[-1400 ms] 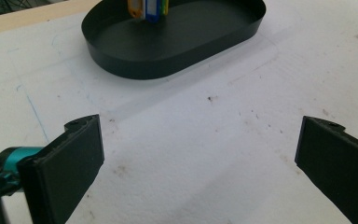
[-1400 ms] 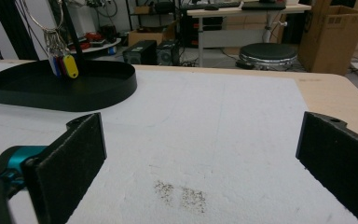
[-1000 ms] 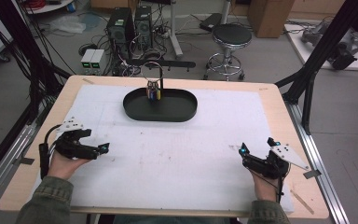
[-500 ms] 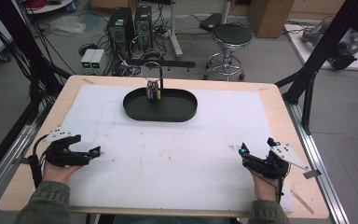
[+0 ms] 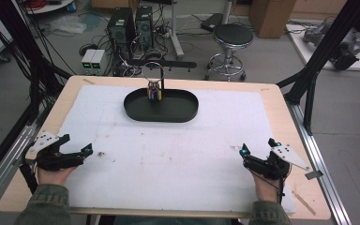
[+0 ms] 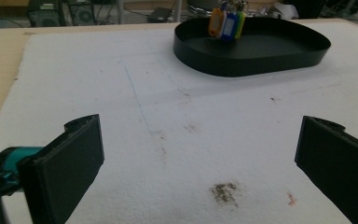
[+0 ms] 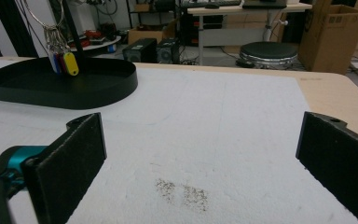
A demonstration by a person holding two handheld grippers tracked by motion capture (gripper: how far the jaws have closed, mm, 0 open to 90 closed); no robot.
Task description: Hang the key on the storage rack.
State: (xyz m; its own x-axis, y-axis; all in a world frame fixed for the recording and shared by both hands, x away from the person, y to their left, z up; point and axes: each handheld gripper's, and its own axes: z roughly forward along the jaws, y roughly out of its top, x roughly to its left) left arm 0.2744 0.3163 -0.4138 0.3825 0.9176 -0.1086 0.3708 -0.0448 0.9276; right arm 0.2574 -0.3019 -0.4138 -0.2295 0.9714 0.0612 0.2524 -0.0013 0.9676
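I hold my left gripper (image 5: 85, 151) low over the white mat (image 5: 178, 154) near the left edge of the table, and its jaws stand wide apart with nothing between them. My right gripper (image 5: 243, 152) rests near the right edge, also wide open and empty. Both are well apart from the black oval tray (image 5: 161, 106), which sits at the far middle of the mat. The coloured key tags (image 6: 226, 24) hang from a stand over the tray.
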